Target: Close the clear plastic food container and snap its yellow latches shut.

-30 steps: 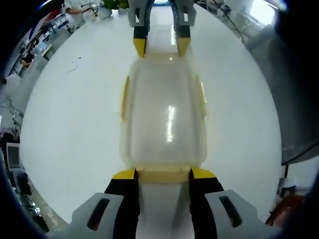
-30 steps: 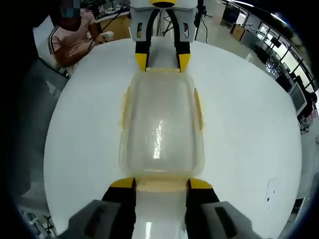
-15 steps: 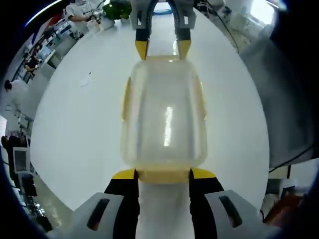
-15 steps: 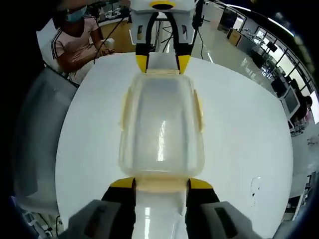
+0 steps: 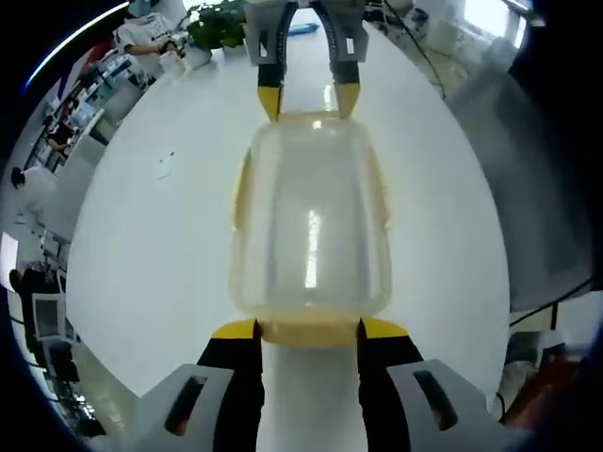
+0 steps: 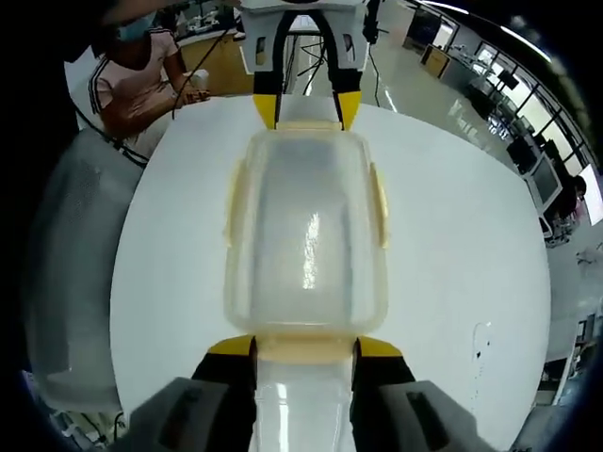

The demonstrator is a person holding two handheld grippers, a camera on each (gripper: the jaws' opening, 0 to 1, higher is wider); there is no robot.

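Left gripper view. The left gripper (image 5: 308,329) rises from 6 o'clock with its yellow-tipped jaws set moderately apart, one at each corner of the near end of the clear plastic food container (image 5: 309,221). Between the jaws lies the container's near yellow latch (image 5: 308,332); the tips appear to touch it, but whether they press on it cannot be told. The container sits at centre over the round white table (image 5: 141,254), lid on, long axis running 6 to 12 o'clock. Yellow side latches lie along its 9 and 3 o'clock edges. At 12 o'clock the right gripper (image 5: 307,97) comes in from the far end, jaws similarly parted, tips at the container's far corners.

Right gripper view. The same arrangement appears from the opposite end. The right gripper (image 6: 304,347) rises from 6 o'clock, jaws moderately open, bracketing the latch (image 6: 303,349) at its end of the container (image 6: 304,240). Contact looks likely; clamping cannot be confirmed. The left gripper (image 6: 301,105) meets the far end at 12 o'clock. The table (image 6: 462,254) surrounds the container. A seated person (image 6: 132,80) is at 10 o'clock beyond the table edge.
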